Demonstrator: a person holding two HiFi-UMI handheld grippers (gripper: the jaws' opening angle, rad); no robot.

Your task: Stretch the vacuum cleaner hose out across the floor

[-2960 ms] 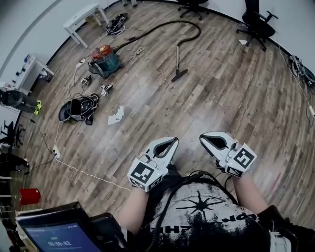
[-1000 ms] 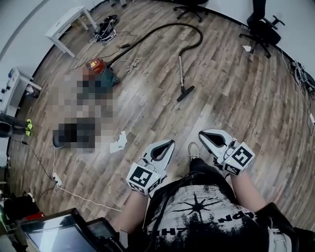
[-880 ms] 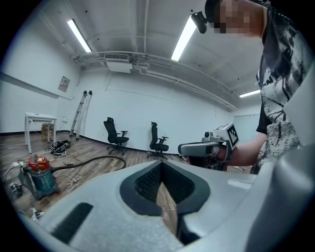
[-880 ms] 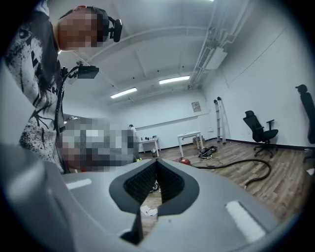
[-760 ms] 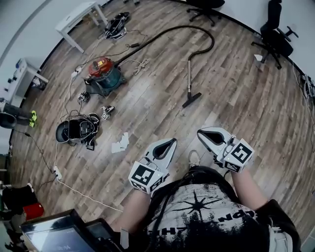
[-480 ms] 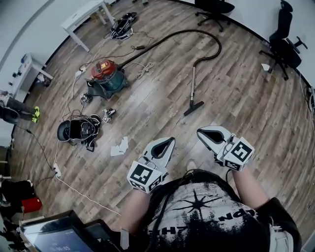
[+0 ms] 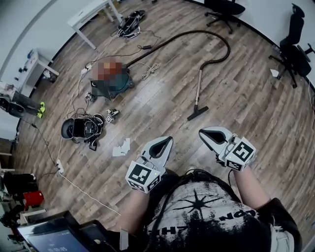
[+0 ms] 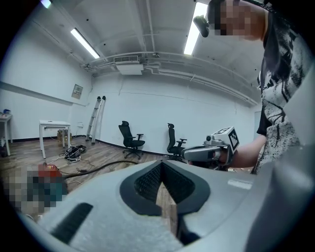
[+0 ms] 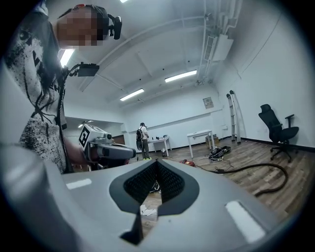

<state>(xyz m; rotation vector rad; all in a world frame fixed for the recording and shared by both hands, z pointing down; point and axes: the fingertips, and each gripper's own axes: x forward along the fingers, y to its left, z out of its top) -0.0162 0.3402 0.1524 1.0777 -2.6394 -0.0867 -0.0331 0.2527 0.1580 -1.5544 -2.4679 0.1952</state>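
We are holding both grippers out in front of our chest, above the wooden floor [image 7: 256, 113]. The left gripper [image 7: 170, 140] is keeping its jaws pressed together with nothing between them, and the right gripper [image 7: 202, 133] is doing the same, closed and empty. The two are pointing forward side by side, a little apart.

Just ahead of the right gripper's tip, apart from it and down on the boards, the vacuum's floor nozzle [image 7: 197, 112] is lying. Its metal wand [image 7: 199, 88] is running straight away from us. Beyond that, the black hose [image 7: 197, 32] is bending in a wide loop, curving round to the right and then sweeping back leftward to the teal vacuum cleaner body [image 7: 115, 87], which is sitting well off to the left of the left gripper. Neither gripper is touching the hose.

Farther out, a white table [image 7: 93, 12] is standing by the wall and office chairs [image 7: 295, 49] are standing along the far edge.
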